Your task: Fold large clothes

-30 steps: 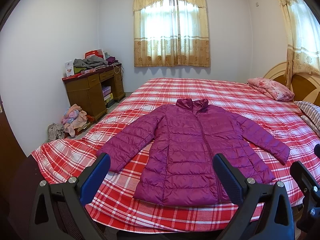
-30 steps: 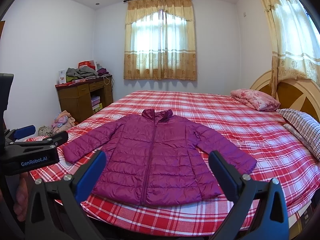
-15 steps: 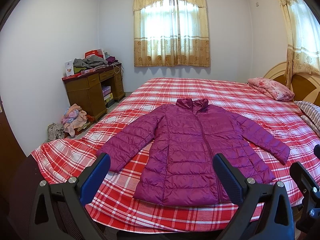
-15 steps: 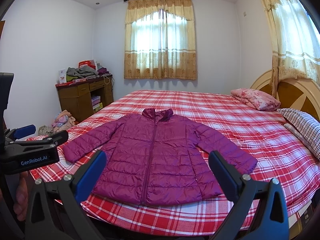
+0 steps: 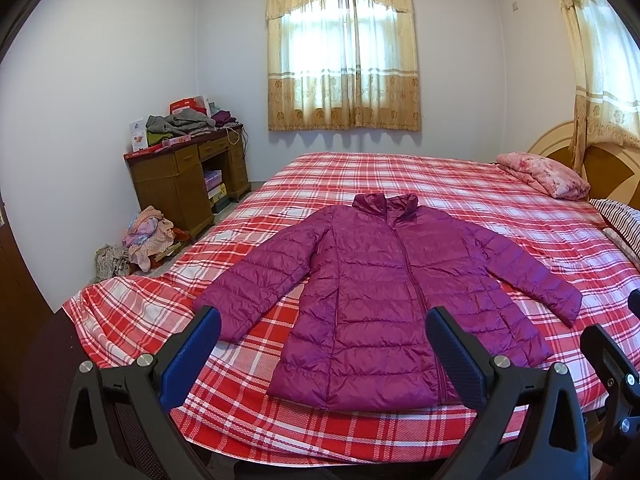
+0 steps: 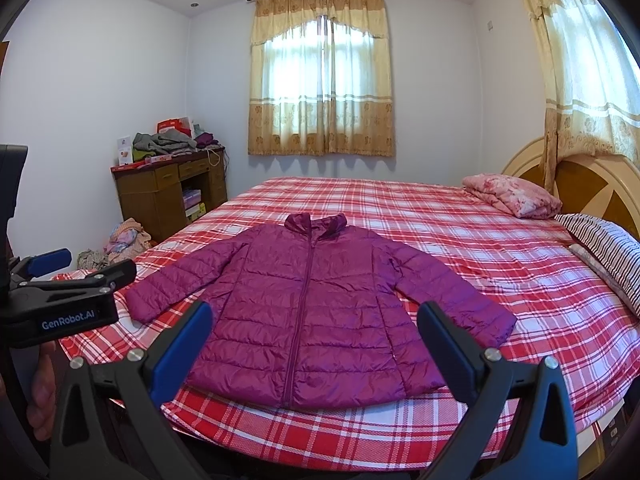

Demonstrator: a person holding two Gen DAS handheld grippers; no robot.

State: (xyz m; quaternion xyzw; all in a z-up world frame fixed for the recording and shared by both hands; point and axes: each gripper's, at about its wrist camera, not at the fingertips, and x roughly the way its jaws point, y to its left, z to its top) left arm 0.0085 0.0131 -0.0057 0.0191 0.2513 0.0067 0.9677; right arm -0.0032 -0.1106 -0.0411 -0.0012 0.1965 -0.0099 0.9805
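1. Left tongs [image 5: 322,330] are spread wide and empty, short of the bed's near edge.
2. Right tongs [image 6: 314,326] are likewise spread, holding nothing.
3. The jacket [image 6: 308,304] lies flat, zipped, sleeves out, on the bed [image 6: 460,240].

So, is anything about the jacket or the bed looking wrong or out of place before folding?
Nothing stands out. The purple jacket lies flat on the plaid bed, zipped, with its sleeves spread. Both grippers are open and clear of it.
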